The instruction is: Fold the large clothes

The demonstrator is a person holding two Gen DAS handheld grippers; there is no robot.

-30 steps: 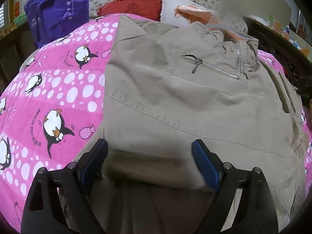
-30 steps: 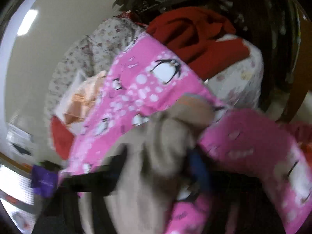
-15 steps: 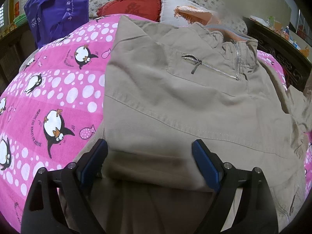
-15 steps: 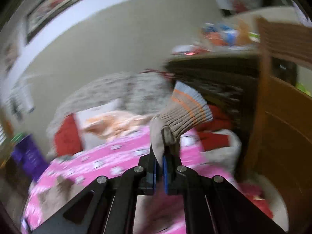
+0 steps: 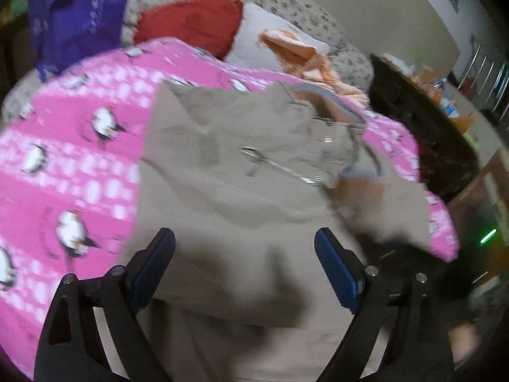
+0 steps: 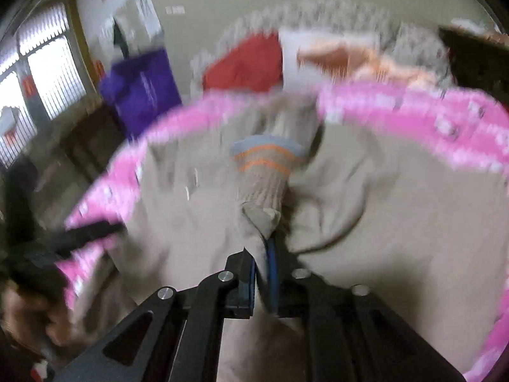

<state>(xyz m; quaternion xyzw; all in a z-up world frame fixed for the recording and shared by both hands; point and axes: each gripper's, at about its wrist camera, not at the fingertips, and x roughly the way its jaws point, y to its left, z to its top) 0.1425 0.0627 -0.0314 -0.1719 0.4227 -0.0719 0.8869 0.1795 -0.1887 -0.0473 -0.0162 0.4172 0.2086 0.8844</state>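
A large beige jacket (image 5: pixel 241 197) with a silver chest zipper (image 5: pixel 273 165) lies spread on a pink penguin-print bedspread (image 5: pixel 63 172). My left gripper (image 5: pixel 245 267) is open and empty, its blue-padded fingers (image 5: pixel 152 264) standing over the jacket's near part. My right gripper (image 6: pixel 262 261) is shut on the jacket's sleeve near its ribbed cuff (image 6: pixel 264 172), which has blue and orange stripes, and holds it over the jacket's body (image 6: pixel 397 210). The right wrist view is blurred by motion.
A red cushion (image 5: pixel 191 22), a white pillow (image 5: pixel 270 41) and orange cloth (image 5: pixel 296 51) lie at the bed's head. A purple bag (image 5: pixel 76 12) stands at the back left. Dark wooden furniture (image 5: pixel 423 127) flanks the bed on the right.
My right gripper has swung the sleeve cuff from the bed's right edge, up and over onto the jacket's body. The left gripper has lifted and shifted a little, staying open.
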